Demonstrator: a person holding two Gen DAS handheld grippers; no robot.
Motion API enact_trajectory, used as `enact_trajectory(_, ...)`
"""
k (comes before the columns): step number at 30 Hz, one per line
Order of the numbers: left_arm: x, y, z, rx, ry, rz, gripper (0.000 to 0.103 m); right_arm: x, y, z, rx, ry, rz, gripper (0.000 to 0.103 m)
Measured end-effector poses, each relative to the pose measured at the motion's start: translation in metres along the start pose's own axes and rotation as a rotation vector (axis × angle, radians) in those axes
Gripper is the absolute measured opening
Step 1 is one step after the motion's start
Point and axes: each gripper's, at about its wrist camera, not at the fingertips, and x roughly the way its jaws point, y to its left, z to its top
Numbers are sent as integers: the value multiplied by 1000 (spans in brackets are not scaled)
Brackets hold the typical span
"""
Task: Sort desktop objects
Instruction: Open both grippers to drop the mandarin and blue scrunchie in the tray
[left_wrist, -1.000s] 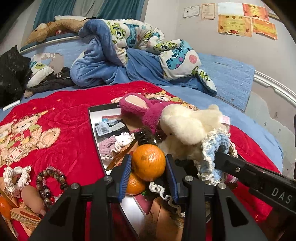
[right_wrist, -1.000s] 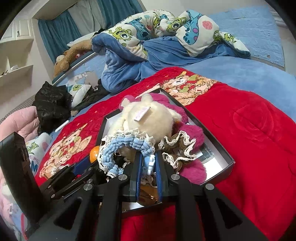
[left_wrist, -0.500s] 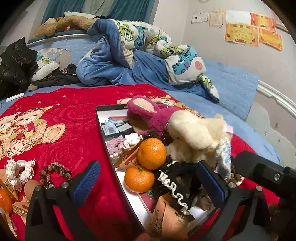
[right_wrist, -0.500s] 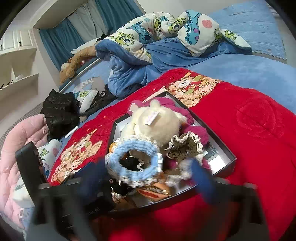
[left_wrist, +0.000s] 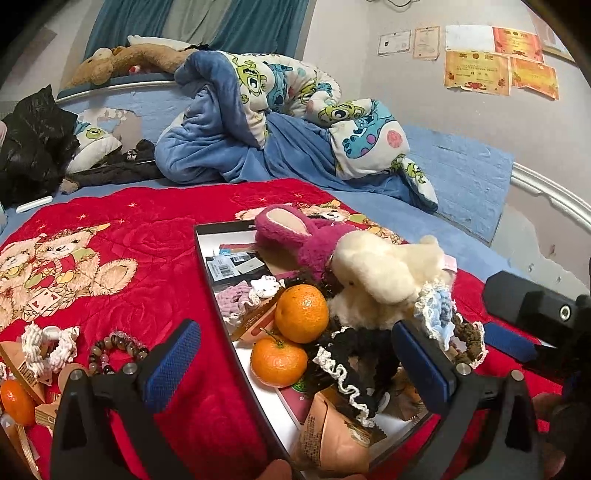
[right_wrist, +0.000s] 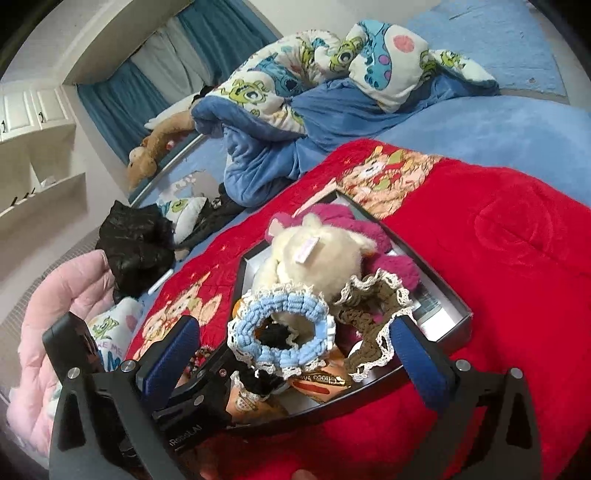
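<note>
A shallow black box lies on the red blanket, full of things: two oranges, a pink plush, a cream plush, a blue scrunchie, a brown scrunchie, a black scrunchie and snack packets. My left gripper is open and empty above the box's near end. My right gripper is open and empty, just short of the blue scrunchie.
Left of the box on the blanket lie a bead bracelet, a white scrunchie, another orange and small packets. A rumpled blue duvet and a black bag lie behind. The right gripper's body shows at the right.
My left gripper let go of the upper orange, which now rests in the box, and drew back. My right gripper let go of the blue scrunchie and opened wide.
</note>
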Motion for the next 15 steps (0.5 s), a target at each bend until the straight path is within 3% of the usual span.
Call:
enact_trajectory(11, -11, 1, 2, -11, -46, -16, 103, -8, 13, -2, -36, -44, 2, 103)
enact_trajectory(15, -17, 4, 6, -40, -34, -2, 103, -18, 23, -4, -49, -106, 6, 103)
